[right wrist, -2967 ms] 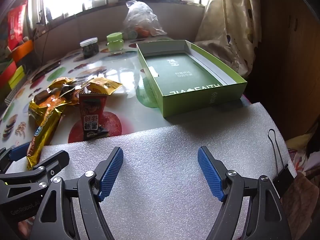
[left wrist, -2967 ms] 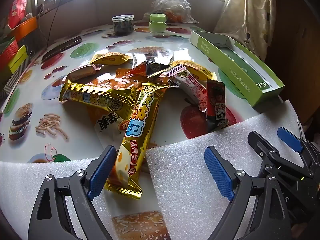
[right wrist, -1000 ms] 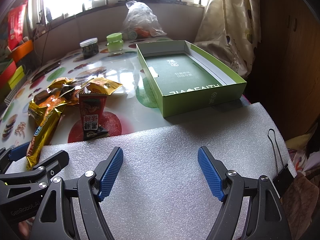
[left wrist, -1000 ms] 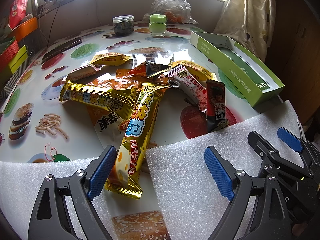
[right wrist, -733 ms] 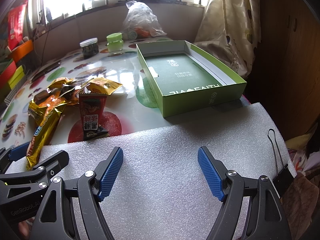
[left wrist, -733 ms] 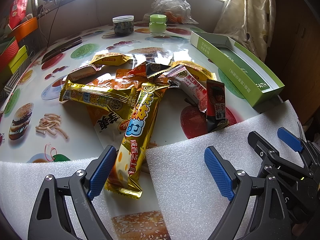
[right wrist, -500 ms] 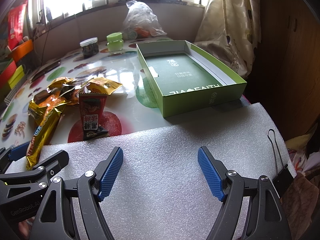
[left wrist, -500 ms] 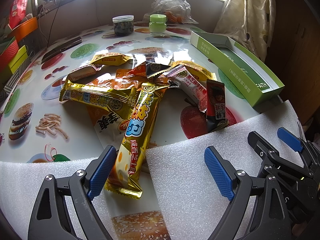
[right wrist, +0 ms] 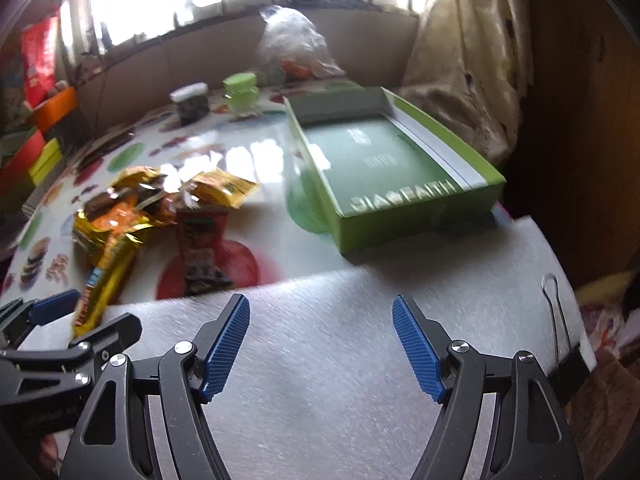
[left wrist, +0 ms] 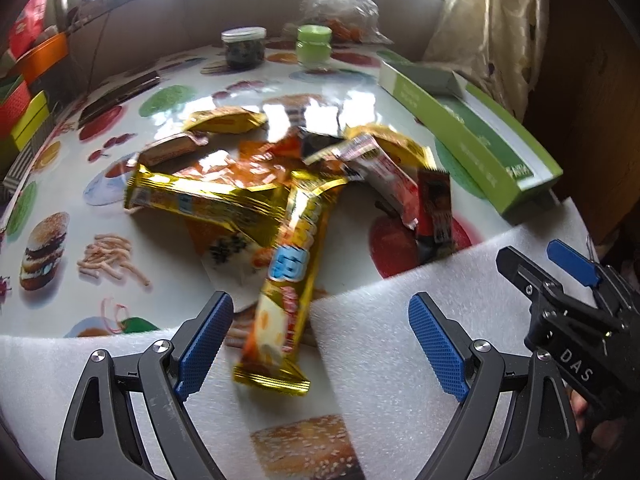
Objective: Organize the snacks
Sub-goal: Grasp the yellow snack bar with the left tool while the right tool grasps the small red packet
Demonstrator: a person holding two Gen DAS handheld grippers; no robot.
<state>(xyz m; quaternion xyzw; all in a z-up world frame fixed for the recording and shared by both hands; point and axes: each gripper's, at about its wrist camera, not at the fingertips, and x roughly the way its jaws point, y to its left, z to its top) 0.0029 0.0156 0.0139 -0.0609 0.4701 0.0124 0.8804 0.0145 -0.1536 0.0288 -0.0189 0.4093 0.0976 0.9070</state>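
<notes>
Frankly, our worry is the green box (right wrist: 400, 184): it lies ahead and slightly right of the right gripper (right wrist: 320, 344), whose fingers are spread wide and empty, so a careless drop could miss its rim. The snack pile (left wrist: 280, 184) lies ahead of the left gripper (left wrist: 320, 340), equally wide and empty. The long gold bar (left wrist: 292, 272) runs lengthwise toward us, its near end between those fingers; pinching a slippery foil end may let it slide.

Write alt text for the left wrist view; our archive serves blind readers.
The open left gripper points at a long gold foil snack bar at the near edge of a heap of shiny snack packets on a food-printed tablecloth, a shallow green cardboard box to the right.
</notes>
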